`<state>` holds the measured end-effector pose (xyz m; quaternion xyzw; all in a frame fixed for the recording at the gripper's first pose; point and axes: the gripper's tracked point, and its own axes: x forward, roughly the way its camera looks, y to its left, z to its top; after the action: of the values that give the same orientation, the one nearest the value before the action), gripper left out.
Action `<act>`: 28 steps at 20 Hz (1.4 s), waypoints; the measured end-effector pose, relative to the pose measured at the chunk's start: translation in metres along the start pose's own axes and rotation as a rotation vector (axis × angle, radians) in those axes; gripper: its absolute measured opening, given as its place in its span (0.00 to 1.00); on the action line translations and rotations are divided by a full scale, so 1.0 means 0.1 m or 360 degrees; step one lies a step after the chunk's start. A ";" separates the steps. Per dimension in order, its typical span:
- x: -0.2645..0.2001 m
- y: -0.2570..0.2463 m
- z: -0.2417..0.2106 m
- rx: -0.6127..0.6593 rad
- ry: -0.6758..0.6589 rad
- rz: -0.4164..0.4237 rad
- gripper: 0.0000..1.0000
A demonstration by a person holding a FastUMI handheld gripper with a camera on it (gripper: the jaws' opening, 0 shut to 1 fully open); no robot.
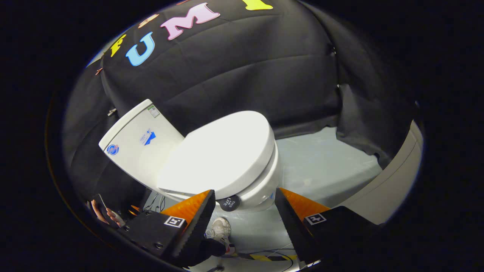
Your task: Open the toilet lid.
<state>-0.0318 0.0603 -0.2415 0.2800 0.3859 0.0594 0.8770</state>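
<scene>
White porcelain and a pale floor fill the space just past the gripper (245, 198), whose two fingers stand wide apart with nothing between them but open air. Each finger carries a small square black-and-white marker (174, 221) on its upper body.

Just ahead of the fingers, and slightly toward the left one, sits the toilet (261, 189). Its lid (223, 151) is down, lying flat and closed over the seat, with the rounded front edge nearest the fingertips. No part of the gripper touches it. A small round black disc (230, 203) with tiny print shows beneath the front of the bowl, close to the left fingertip.

Behind the lid rises the white tank (138, 141), which bears a few small stickers on its front and top. Beyond the toilet hangs the booth's wall of black cloth (245, 68), creased and draped down to the floor.

Lower down, between the fingers, a person's light-coloured shoe (221, 228) rests on the grey floor (321, 166), with dark cables (264, 254) lying near it. To the far left, beside the left finger, a hand (100, 212) holds a dark flat object; what it is cannot be told.
</scene>
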 end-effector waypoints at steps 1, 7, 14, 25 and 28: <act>0.08 -0.02 -0.03 0.0049 0.0034 -0.0008 0.99; 0.49 0.02 -0.47 0.0385 0.0299 0.0074 0.97; 0.77 0.17 -0.54 0.0734 0.0376 0.0212 0.50; 0.79 0.21 -0.58 0.0751 0.0367 0.0225 0.49; 0.85 0.12 -0.54 0.0880 0.0374 0.0258 0.32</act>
<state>-0.0095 0.1213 -0.3194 0.5290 0.4624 0.0540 0.7095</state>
